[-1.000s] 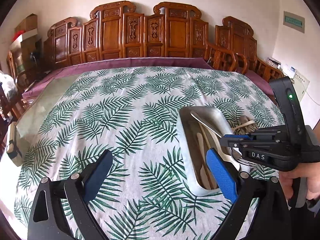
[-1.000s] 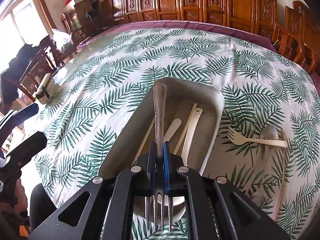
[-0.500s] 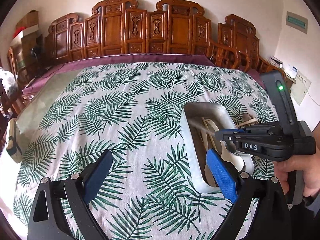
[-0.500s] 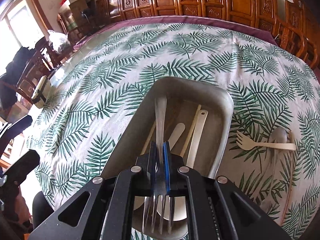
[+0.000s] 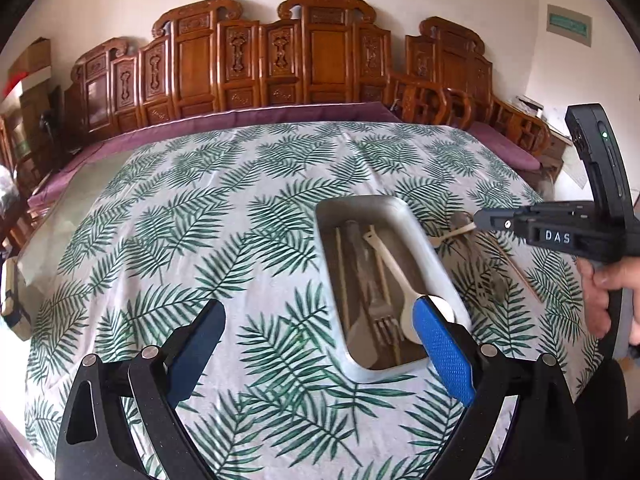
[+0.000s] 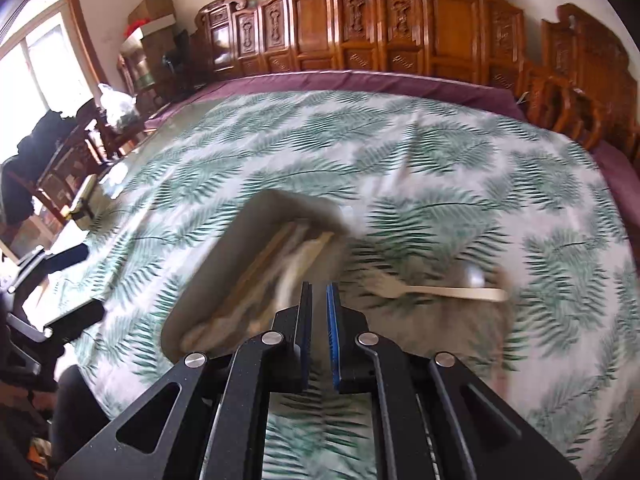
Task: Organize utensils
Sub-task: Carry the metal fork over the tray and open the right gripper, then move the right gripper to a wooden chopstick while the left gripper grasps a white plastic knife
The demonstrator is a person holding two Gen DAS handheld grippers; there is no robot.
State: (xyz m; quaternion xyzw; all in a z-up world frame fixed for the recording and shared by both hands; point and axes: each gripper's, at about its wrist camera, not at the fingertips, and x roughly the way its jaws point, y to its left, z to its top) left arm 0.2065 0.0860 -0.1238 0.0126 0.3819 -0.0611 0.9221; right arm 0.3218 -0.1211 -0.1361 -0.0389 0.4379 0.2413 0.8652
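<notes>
Metal fork (image 5: 383,312) lies in the tray (image 5: 420,248), the right gripper (image 6: 319,300) empty.

The fork rests among pale wooden utensils (image 5: 386,256) inside the grey oblong tray, toward the tabletop's (image 5: 200,216) near right part. Off the tray's right side a wooden fork (image 6: 432,290) lies on the leaf-print cloth. The right gripper's jaws stand narrow, almost together, holding nothing; the left gripper (image 5: 316,344) is spread wide, also empty.
</notes>
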